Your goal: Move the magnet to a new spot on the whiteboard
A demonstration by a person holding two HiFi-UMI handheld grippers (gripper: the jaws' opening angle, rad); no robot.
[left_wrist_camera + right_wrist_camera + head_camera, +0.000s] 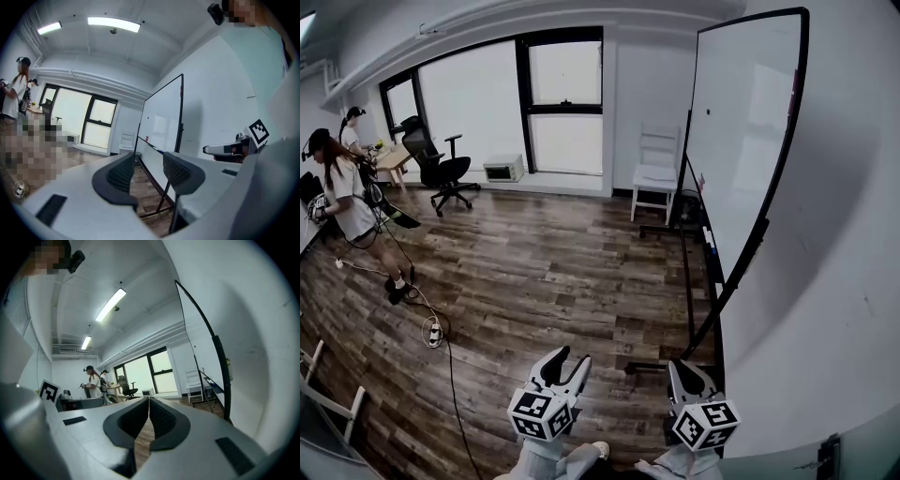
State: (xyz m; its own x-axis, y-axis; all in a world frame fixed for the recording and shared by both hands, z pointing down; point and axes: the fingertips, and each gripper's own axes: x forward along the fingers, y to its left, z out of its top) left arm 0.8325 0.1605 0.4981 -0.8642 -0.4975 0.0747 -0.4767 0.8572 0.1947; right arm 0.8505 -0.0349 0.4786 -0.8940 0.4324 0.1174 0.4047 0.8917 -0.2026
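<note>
Left tongs (569, 359) spread, empty; right tongs (685, 369) pressed together. Black-framed whiteboard (741, 159) stands on dark wood-plank floor (544, 272); small black magnet (707, 112) sits high on it.

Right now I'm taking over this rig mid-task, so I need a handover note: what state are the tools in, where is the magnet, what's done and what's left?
Left tool: jaws apart, nothing between them.
Right tool: jaws together, empty.
Magnet: a small dark dot high on the whiteboard, which stands ahead on the right. Neither tool is near it.
Done: nothing on the magnet itself.
Left: go up to the board, grip the magnet, and set it on a different spot on the board.
</note>
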